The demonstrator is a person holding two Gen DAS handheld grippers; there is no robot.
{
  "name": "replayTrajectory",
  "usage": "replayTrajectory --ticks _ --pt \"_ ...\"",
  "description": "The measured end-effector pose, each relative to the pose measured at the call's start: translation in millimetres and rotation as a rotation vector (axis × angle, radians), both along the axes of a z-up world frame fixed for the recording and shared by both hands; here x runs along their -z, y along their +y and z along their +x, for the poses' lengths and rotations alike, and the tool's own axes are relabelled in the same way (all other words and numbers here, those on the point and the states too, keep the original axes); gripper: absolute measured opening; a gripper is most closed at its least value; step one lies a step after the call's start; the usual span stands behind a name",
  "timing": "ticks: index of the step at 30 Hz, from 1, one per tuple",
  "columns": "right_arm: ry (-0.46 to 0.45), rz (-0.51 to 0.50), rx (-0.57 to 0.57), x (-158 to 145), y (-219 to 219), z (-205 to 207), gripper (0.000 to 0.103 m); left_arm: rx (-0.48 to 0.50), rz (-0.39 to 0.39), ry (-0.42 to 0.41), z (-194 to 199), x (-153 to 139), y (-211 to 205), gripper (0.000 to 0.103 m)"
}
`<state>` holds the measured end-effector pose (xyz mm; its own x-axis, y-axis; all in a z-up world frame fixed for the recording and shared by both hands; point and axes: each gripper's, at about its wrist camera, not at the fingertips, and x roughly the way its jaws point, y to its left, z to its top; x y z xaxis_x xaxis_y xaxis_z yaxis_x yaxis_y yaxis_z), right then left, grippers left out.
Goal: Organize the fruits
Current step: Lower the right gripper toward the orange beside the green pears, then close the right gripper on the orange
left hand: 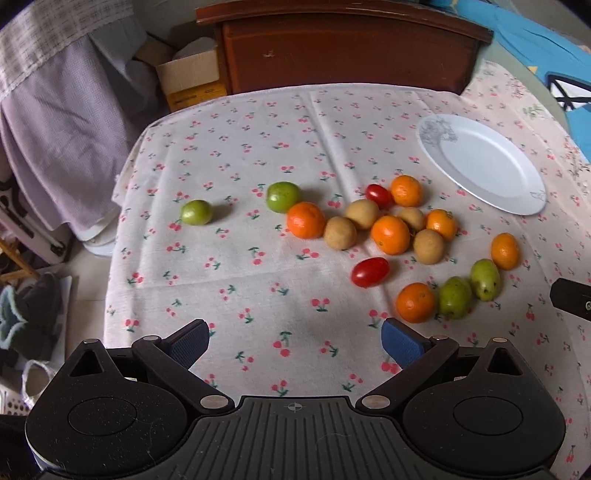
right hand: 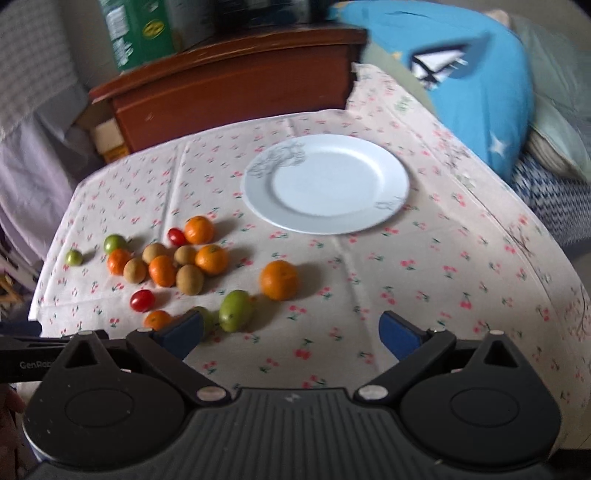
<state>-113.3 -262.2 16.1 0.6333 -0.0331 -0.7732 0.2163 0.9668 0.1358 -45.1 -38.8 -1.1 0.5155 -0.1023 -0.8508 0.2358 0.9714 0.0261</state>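
Loose fruit lies on a cherry-print tablecloth [left hand: 258, 280]: several oranges [left hand: 390, 235], brown round fruits [left hand: 340, 232], green fruits [left hand: 283, 196] and two red cherry tomatoes [left hand: 369, 271]. A white plate [left hand: 480, 162] sits bare at the far right. My left gripper [left hand: 295, 341] hovers open over bare cloth, short of the fruit. In the right wrist view the plate [right hand: 327, 184] lies ahead, one orange [right hand: 279, 279] and a green fruit [right hand: 235, 311] stand just beyond my open right gripper [right hand: 291, 334]. Its left finger partly hides another green fruit [right hand: 207, 317].
A dark wooden cabinet [left hand: 347, 48] stands behind the table. A cardboard box [left hand: 190, 77] and draped lilac cloth [left hand: 62, 122] are at the left, with clutter on the floor. Blue bedding [right hand: 476, 92] lies at the right. A green box [right hand: 144, 29] tops the cabinet.
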Motion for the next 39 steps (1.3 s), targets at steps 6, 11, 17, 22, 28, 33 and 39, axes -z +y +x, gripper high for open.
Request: replayTrajectory --ticks 6,11,17,22,28,33,39 --pt "0.041 0.041 0.05 10 -28 -8 0.088 0.037 -0.054 -0.006 -1 5 -10 0.1" --pt "0.038 0.117 0.059 15 -41 -1 0.075 0.096 -0.069 -0.07 -7 6 -21 0.098" --pt "0.007 0.124 -0.073 20 -28 19 0.061 0.143 -0.118 -0.089 -6 15 -31 0.093" --pt "-0.021 0.184 -0.081 25 -27 28 0.051 0.174 -0.113 -0.097 -4 24 -40 0.081" --pt "-0.02 0.192 -0.073 34 -24 39 0.042 0.208 -0.148 -0.103 -3 28 -42 0.065" --pt "-0.018 0.187 -0.083 38 -17 48 0.037 0.217 -0.142 -0.097 -2 32 -42 0.06" --pt "-0.007 0.169 -0.06 43 -16 53 0.035 0.236 -0.132 -0.102 -4 34 -46 0.057"
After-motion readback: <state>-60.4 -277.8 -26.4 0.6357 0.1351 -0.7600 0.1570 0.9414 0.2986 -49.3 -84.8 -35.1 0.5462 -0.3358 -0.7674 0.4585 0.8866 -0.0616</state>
